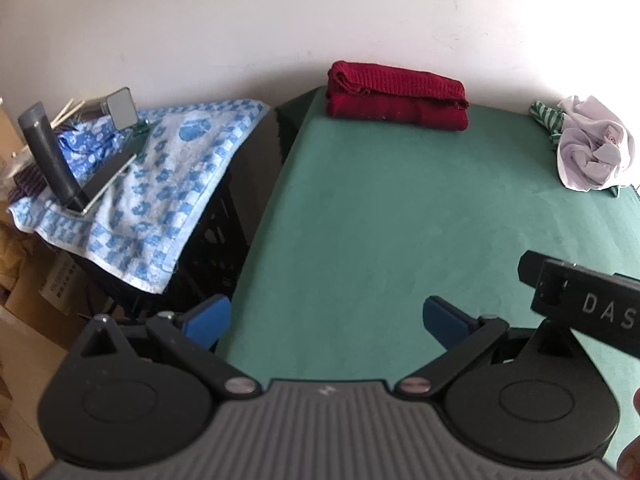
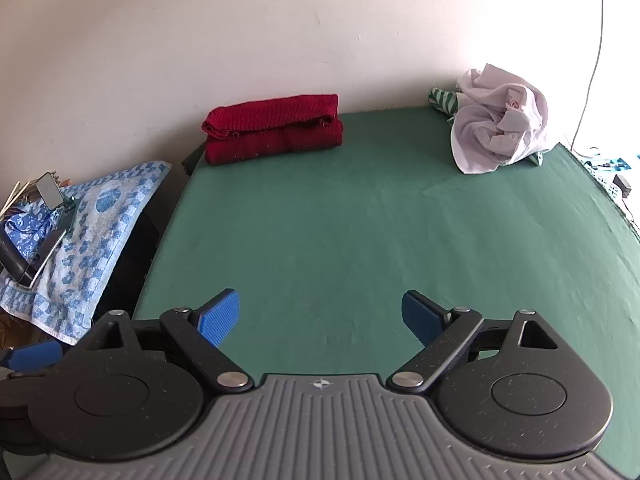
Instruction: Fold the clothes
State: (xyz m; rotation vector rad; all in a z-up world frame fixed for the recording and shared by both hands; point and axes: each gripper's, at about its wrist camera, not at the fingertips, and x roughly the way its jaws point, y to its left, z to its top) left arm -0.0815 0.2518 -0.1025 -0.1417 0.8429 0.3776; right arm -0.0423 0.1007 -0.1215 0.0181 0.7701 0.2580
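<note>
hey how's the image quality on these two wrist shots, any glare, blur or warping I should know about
Left wrist view: strong fisheye bending of the green table edge, dark vignette corners, soft daylight, and the open left hand-held gripper slightly soft up close. Right wrist view: same barrel warp, the wall evenly bright without hard glare, the red folded garment and crumpled white garment reasonably sharp, only faint shadows.

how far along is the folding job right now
Done: the red sweater sits folded at the back of the green table. In hand: nothing; the left claw and right claw are open and empty. Left: the crumpled white garment and the green-striped piece beneath it.
</note>
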